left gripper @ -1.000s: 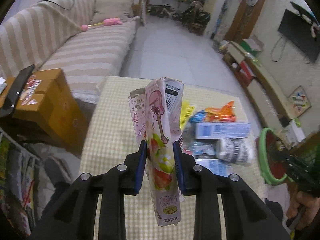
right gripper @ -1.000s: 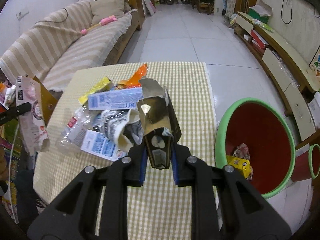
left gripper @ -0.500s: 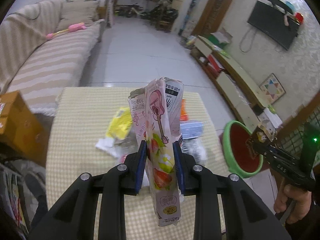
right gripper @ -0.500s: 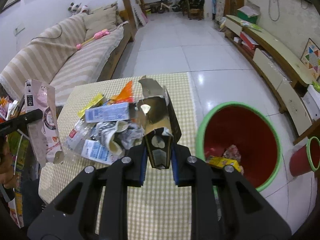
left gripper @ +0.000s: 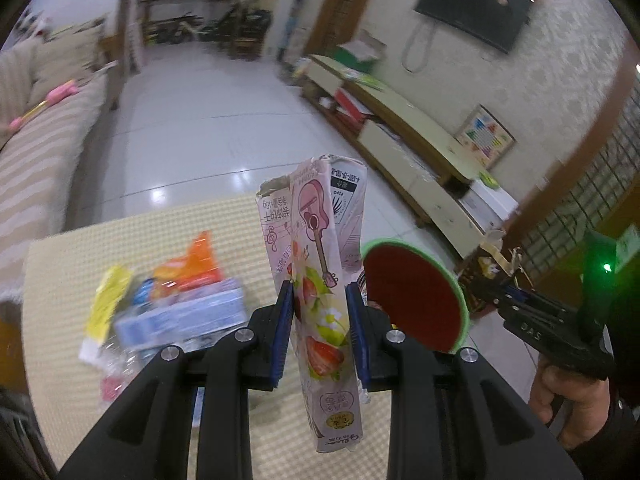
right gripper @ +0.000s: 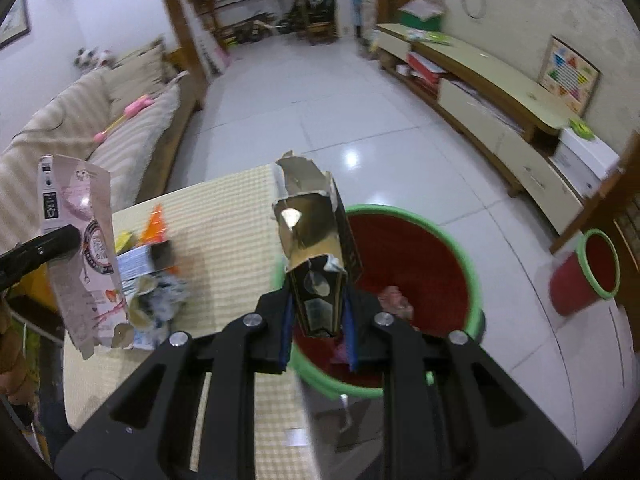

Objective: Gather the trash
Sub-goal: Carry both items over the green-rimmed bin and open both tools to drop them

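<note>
My left gripper [left gripper: 320, 332] is shut on a flattened pink snack box [left gripper: 320, 264] printed with a guitar and strawberries, held upright over the table. That box [right gripper: 86, 256] also shows at the left of the right wrist view. My right gripper [right gripper: 317, 320] is shut on a torn dark carton with a shiny foil lining [right gripper: 314, 256], held above the near rim of the red bin with a green rim [right gripper: 420, 248]. The same bin [left gripper: 412, 292] lies just right of the pink box, with some trash at its bottom. In the left wrist view the right gripper [left gripper: 484, 280] is at the far right, held by a hand [left gripper: 568, 400].
A pile of wrappers and boxes [left gripper: 176, 304] lies on the checked yellow tablecloth [right gripper: 224, 216]. A smaller red bin [right gripper: 584, 272] stands on the tiled floor to the right. A striped sofa [right gripper: 80, 128] runs along the left, a low TV cabinet [right gripper: 492, 112] along the right wall.
Both grippers have swung to the right with their boxes still gripped. The red bin has come under the right gripper and close beside the pink box; the trash pile has slid left.
</note>
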{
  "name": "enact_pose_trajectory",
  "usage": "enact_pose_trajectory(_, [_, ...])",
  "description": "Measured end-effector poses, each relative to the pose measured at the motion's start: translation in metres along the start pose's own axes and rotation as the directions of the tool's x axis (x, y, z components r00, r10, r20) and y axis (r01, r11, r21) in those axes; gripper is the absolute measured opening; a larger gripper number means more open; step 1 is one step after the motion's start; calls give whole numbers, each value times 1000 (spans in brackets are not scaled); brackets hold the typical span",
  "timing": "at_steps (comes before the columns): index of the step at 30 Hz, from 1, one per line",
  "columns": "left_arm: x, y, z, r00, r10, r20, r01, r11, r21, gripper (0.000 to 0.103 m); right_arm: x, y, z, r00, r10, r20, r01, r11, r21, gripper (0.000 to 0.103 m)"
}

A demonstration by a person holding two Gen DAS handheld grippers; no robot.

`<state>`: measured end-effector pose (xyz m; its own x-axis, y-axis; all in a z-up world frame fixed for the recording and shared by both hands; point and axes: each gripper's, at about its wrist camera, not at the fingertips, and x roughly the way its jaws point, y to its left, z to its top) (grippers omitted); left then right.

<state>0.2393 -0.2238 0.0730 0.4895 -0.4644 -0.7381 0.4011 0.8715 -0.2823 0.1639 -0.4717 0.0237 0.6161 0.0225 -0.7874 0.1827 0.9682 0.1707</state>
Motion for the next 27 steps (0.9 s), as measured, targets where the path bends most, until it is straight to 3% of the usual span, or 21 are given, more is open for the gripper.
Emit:
enact_pose_trajectory(10, [61,-78,21,996,-43,-72,53,988,142,24,13,-63,-1,997,-76,-27,78,991,106,20])
enact_pose_trajectory(19, [107,-111,30,989,-44,-142,65,987,149,25,24,-80,-4,996,-68,-56,74,990,122,20])
enact_pose_trajectory(27, [125,-119,31,985,-36,-170,62,987,147,25,31,-86,-4,998,-40,-58,47,991,126,20])
